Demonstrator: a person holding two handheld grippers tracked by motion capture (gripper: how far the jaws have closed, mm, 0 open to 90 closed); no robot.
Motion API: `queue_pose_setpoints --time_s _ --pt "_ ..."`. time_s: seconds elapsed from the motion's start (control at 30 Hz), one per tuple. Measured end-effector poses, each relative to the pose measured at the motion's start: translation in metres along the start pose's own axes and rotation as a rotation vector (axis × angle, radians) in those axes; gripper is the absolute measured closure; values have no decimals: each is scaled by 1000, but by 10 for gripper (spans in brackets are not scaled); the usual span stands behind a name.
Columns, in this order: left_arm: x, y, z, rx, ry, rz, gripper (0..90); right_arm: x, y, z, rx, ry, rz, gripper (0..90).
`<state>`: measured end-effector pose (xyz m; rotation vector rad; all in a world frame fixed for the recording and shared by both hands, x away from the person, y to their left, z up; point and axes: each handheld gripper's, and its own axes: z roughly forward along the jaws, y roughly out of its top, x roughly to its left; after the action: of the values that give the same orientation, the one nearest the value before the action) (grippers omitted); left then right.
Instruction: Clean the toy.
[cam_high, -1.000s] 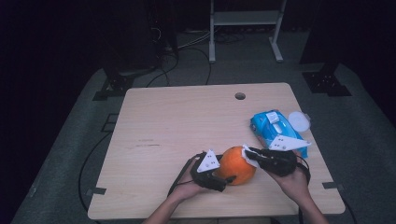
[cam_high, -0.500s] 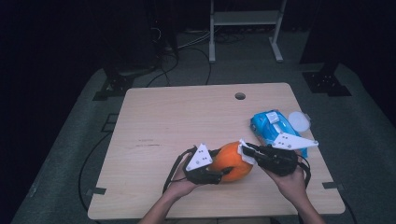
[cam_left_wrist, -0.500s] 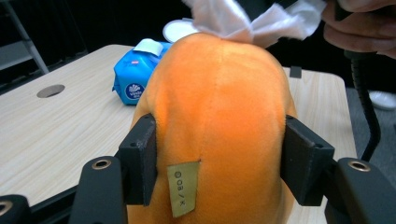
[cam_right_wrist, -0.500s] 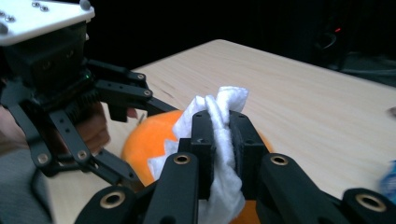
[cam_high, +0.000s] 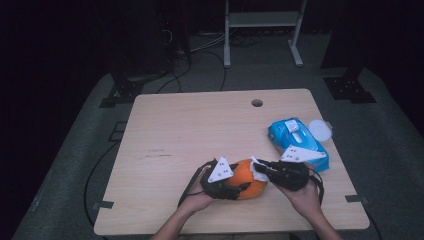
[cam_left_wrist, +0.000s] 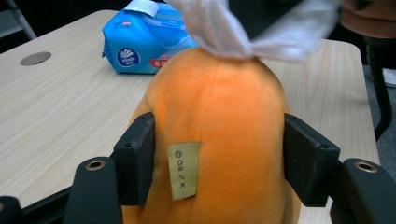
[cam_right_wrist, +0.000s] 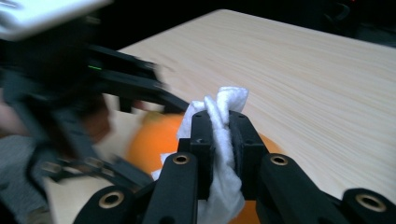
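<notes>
Table (cam_high: 200, 130) carries the blue wipes pack (cam_high: 295, 142) at its right, unmoved since a second ago. Orange plush toy (cam_high: 248, 180) sits near my edge, shifted slightly right from before. My left gripper (cam_left_wrist: 217, 158) has just been closing and clamps the toy's sides. My right gripper (cam_right_wrist: 219, 140) pinches a white wipe (cam_right_wrist: 223, 140) against the toy's top.
</notes>
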<state>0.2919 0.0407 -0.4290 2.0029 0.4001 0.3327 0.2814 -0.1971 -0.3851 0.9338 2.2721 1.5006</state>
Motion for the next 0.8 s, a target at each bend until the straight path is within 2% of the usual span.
queue_pose_setpoints --time_s 0.07,0.13,0.23,0.27,0.3,0.33,0.4,0.47,0.53,0.63,0.7,0.8 --pt "-1 0 1 4 4 10 329 10 2 5 11 5 -42 804" --pt "2 0 -1 -17 -18 -3 262 10 0 9 29 -19 -62 804" --pt "11 -2 -7 -56 -33 -20 152 -6 -7 7 43 -50 -22 804" --pt "11 -2 -7 -56 -33 -20 115 -6 -7 7 43 -50 -22 804" --pt "18 -4 -8 -51 -37 -29 115 -11 -10 5 45 -61 2 804" --pt "26 -10 -7 -47 -57 -51 76 -22 -14 -2 40 -61 42 804" --pt "30 -16 -5 -43 -88 -71 58 -26 -16 -3 41 -55 53 802" --pt "31 -22 0 -26 -124 -72 55 -27 -17 -3 40 -52 53 802" --pt "31 -26 4 -8 -142 -65 42 -28 -17 -3 42 -52 52 802" --pt "31 -31 11 38 -164 -64 27 -28 -17 -4 44 -50 50 802" --pt "30 -33 15 33 -167 -79 30 -28 -17 -3 43 -51 45 801" --pt "28 -29 7 2 -141 -56 185 -27 -17 -4 39 -55 46 802"
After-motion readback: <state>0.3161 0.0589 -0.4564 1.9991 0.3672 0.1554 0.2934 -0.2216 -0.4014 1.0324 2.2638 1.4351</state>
